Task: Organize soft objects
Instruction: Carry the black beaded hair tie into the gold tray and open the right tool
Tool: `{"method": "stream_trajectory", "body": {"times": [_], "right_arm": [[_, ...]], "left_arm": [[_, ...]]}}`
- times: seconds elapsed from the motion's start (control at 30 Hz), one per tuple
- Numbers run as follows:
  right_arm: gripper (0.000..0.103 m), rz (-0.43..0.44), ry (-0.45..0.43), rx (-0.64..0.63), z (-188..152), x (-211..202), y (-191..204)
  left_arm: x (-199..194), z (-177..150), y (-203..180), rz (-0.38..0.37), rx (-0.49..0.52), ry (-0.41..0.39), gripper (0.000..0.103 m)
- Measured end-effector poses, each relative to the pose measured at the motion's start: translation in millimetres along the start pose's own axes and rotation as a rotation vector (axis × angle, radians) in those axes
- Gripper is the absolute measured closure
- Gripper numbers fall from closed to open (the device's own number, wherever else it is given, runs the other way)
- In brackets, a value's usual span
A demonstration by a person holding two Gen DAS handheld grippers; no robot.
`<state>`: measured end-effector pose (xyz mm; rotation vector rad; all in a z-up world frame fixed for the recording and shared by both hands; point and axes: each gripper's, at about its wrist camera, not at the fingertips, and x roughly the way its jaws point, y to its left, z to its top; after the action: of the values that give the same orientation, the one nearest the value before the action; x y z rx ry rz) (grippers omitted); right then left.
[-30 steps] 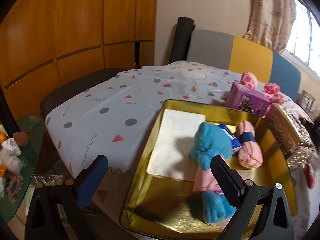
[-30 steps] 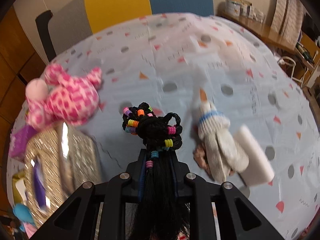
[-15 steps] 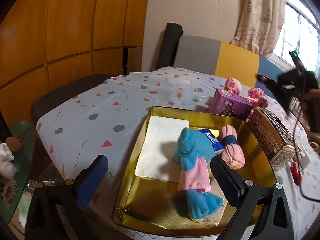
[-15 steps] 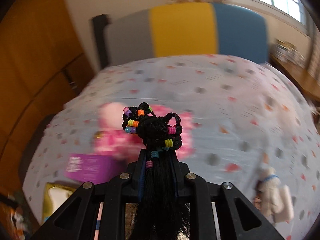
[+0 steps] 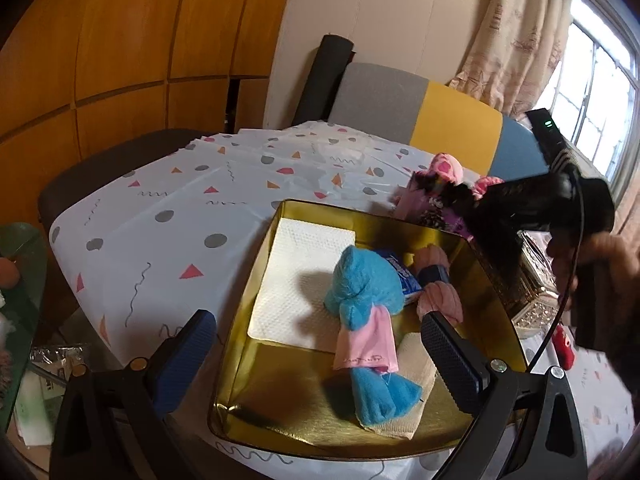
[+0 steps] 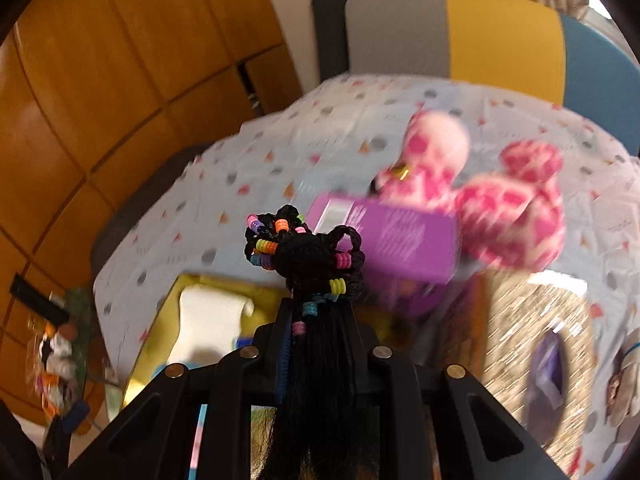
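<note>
A gold tray (image 5: 256,292) on the patterned tablecloth holds a white napkin (image 5: 296,268), a blue plush in a pink shirt (image 5: 364,292), a pink yarn roll (image 5: 436,288) and a blue pack (image 5: 404,276). My left gripper (image 5: 316,354) hangs open just before the tray's near end, with nothing between its fingers. My right gripper (image 6: 316,316) is shut on a black hairpiece with coloured beads (image 6: 304,256). In the left wrist view the hairpiece (image 5: 436,192) hovers above the tray's far right corner. A pink spotted plush (image 6: 500,200) lies behind a purple box (image 6: 384,244).
A glittery gold box (image 6: 536,344) stands right of the tray. A white glove (image 6: 624,380) lies at the far right. A chair with a grey, yellow and blue back (image 5: 432,116) stands behind the table. A green glass side table with clutter (image 5: 20,280) is at the left.
My right gripper has swung left with the hairpiece, from over the white glove to over the purple box and tray, and has entered the left wrist view. The left gripper has tilted slightly.
</note>
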<state>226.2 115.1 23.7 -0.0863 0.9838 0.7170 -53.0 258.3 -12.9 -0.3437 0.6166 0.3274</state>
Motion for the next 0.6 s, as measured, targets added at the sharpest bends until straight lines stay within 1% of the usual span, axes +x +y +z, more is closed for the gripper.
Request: {"method": "stream_trajectory", "body": {"times": [0.13,0.2,0.27,0.37,0.4,0.43,0.5,0.6], "right_arm": [[0.083,0.013,0.064,-0.02,-23.2,20.1,13.0],[0.083,-0.004,0.102,-0.04,-35.7,30.6,21.4],[0.081,-0.016,0.126,-0.05,-43.4,38.8,27.9],[0.079,-0.101,0.14,-0.095,-51.5,48.0,34.8],[0.076,-0.123,0.14,-0.102,-53.3,49.4,35.0],[0.068,-0.128,0.137,-0.104,-54.9,49.3,34.8],[0.06,-0.139,0.131,-0.109,-57.5,48.8,34.5],[0.058,-0.144,0.131,-0.114,-60.5,45.5,32.6]], "left_arm": [[0.6,-2.4,-4.0,-0.042,0.014,0.03,0.0],[5.0,-3.9,-4.3,-0.082,0.002,0.074,0.0],[9.2,-5.3,-3.9,-0.098,-0.017,0.107,0.0],[10.3,-6.7,-1.7,-0.1,-0.036,0.122,0.0],[10.5,-6.7,-0.7,-0.1,-0.042,0.126,0.0],[10.7,-6.9,0.2,-0.096,-0.047,0.128,0.0],[12.5,-8.4,-0.8,-0.087,-0.04,0.138,0.0],[11.6,-10.2,-1.8,-0.072,-0.037,0.118,0.0]]}}
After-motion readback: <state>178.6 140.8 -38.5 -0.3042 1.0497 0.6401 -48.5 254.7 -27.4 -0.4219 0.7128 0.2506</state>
